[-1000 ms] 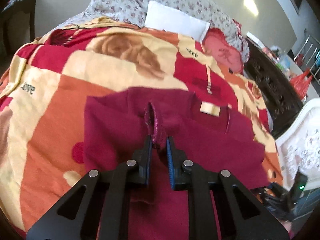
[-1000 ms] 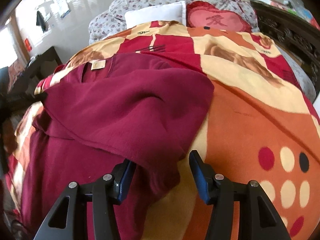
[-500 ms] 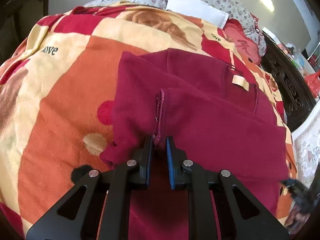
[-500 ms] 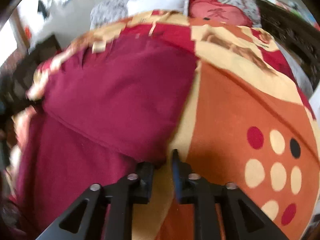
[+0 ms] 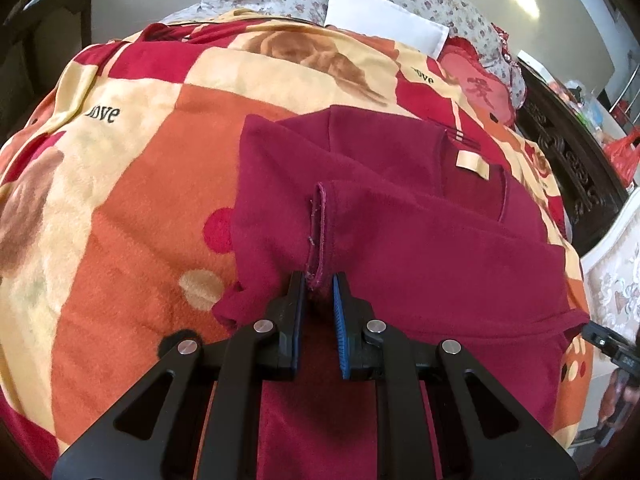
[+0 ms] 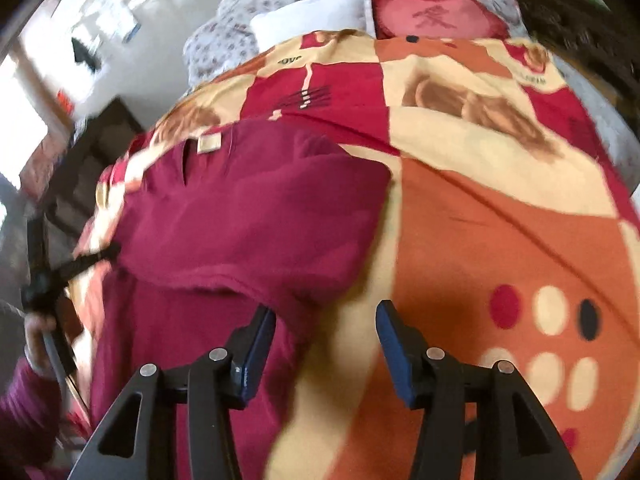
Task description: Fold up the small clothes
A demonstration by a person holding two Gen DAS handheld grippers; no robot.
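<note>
Maroon garment (image 5: 400,248) lies on the bed, spread over the patterned blanket (image 5: 120,208), filling the centre and lower right of the left wrist frame. Its sleeve is folded across the body. Left tool (image 5: 320,284) is pressed nearly together, pinching the sleeve cuff (image 5: 318,236) at the hem, low centre of frame. Right tool (image 6: 326,320) is spread and its jaws are opening; the folded shoulder edge sits just left of the gap, under the left finger, with bare blanket showing between the fingers. Nothing gripped there.

Risks: the left tool has only the thin cuff hem, so a tug toward the lower frame could slip it out, or drag the whole sleeve off the body and undo the fold. The fleece blanket looks grippy and soft, so the garment may bunch rather than slide. The right tool, if it closes where it hovers, could catch blanket along with cloth. A small lump of fabric at the lower left of the garment could get trapped in the next fold.

Orientation: collar and tan neck label (image 5: 472,164) point toward the upper right of the left wrist frame, at the pillows (image 5: 384,28); hem runs off the lower edge. Long axis goes lower centre to upper right. Cuff points toward the lower centre.
</note>
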